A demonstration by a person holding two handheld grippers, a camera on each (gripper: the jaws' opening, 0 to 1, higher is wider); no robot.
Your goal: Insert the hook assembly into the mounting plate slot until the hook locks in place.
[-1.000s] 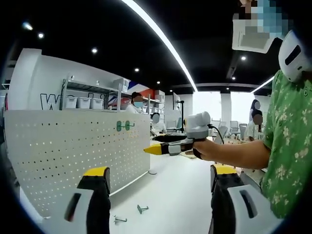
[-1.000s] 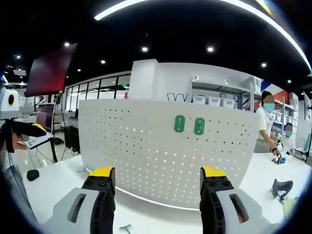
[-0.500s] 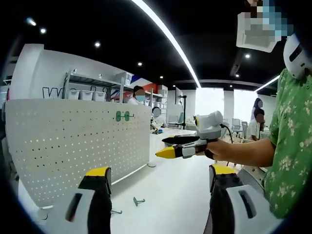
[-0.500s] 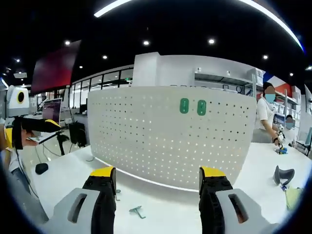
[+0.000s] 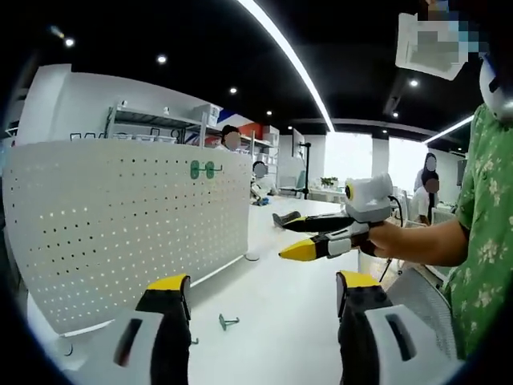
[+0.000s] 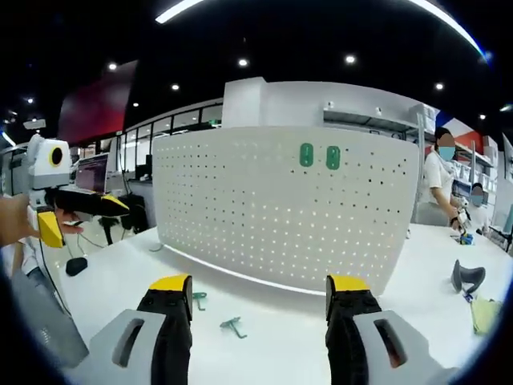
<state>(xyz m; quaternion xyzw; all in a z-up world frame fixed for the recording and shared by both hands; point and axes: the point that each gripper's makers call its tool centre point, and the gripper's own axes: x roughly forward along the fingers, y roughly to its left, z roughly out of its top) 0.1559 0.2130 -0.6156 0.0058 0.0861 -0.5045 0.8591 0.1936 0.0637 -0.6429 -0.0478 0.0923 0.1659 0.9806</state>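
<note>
Both hand-held grippers stand with jaws apart and nothing between them above a white table (image 6: 264, 353). Seen in the left gripper view, the left gripper (image 5: 260, 293) hangs over the tabletop, its yellow-tipped jaws well separated; a small green hook assembly (image 5: 228, 322) lies flat on the table between those jaws and a little ahead of them, untouched. Ahead and to the left of that gripper stands the white perforated mounting plate (image 5: 120, 224), upright on the table, with two green hooks (image 5: 201, 169) already set side by side near its upper edge. To the right in the same view, the right gripper (image 5: 325, 241) reaches in, held in a person's hand (image 5: 393, 239), its jaws parted and pointing toward the plate; a green patterned sleeve (image 5: 481, 233) shows at the edge.

In the right gripper view, that gripper's own jaws rise wide apart and empty, facing the plate head-on. Two loose hook pieces lie on the table just ahead of the left jaw: one (image 6: 233, 326) between the jaws, another (image 6: 199, 298) nearer the left jaw tip, neither touching the plate. The left gripper appears at far left, jaws open. A black stand (image 6: 467, 277) rests on the table off to the right, and masked people work at benches behind.
</note>
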